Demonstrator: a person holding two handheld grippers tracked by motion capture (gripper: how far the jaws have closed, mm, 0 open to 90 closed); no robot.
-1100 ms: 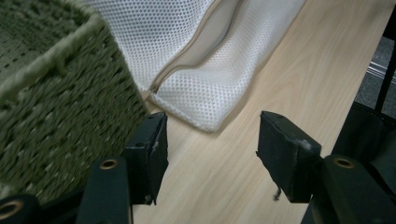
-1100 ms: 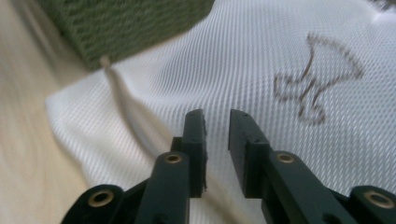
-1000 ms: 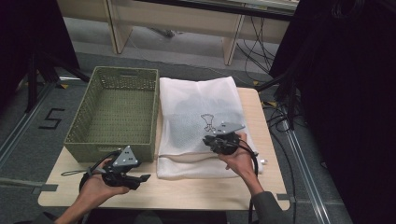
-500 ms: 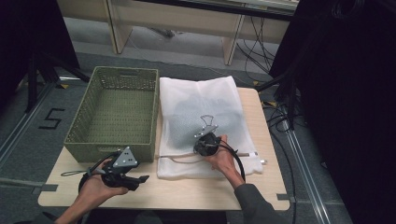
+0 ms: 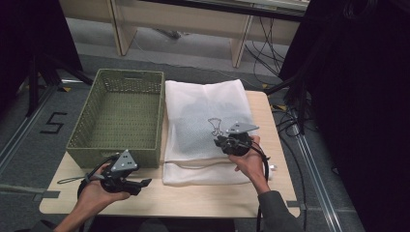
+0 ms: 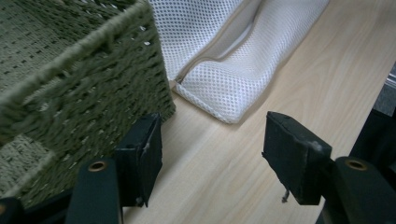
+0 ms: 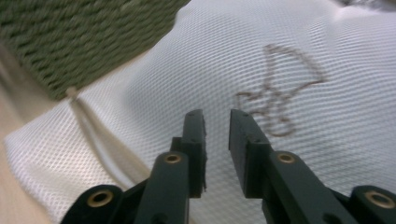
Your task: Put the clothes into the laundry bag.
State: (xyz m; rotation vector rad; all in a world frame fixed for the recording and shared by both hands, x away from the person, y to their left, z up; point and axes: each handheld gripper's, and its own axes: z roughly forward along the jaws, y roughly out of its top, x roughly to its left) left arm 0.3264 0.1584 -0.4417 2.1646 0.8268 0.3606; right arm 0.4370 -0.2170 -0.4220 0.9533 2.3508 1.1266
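A white mesh bag (image 5: 208, 108) lies flat on the wooden table (image 5: 203, 199), right of a green woven basket (image 5: 130, 75). A dark squiggle (image 5: 215, 125) shows on the mesh. My right gripper (image 5: 218, 141) hovers just over the bag beside that squiggle (image 7: 280, 98). Its jaws have just been opening, and the right gripper (image 7: 216, 119) is open by a narrow gap with nothing between them. My left gripper (image 5: 143, 183) rests at the basket's near right corner (image 6: 84, 84). Its jaws have also just been opening, and the left gripper (image 6: 215, 140) stands open over bare wood, short of the bag's corner (image 6: 219, 100).
The basket has nothing in it. A cord or zip line (image 5: 193, 164) runs along the bag's near edge. Black cables (image 5: 290, 121) trail on the floor to the right of the table. Bare wood lies along the near edge of the table.
The right gripper swung left across the bag, then came back right and slightly up, and its jaws have parted a little. The left gripper kept its place.
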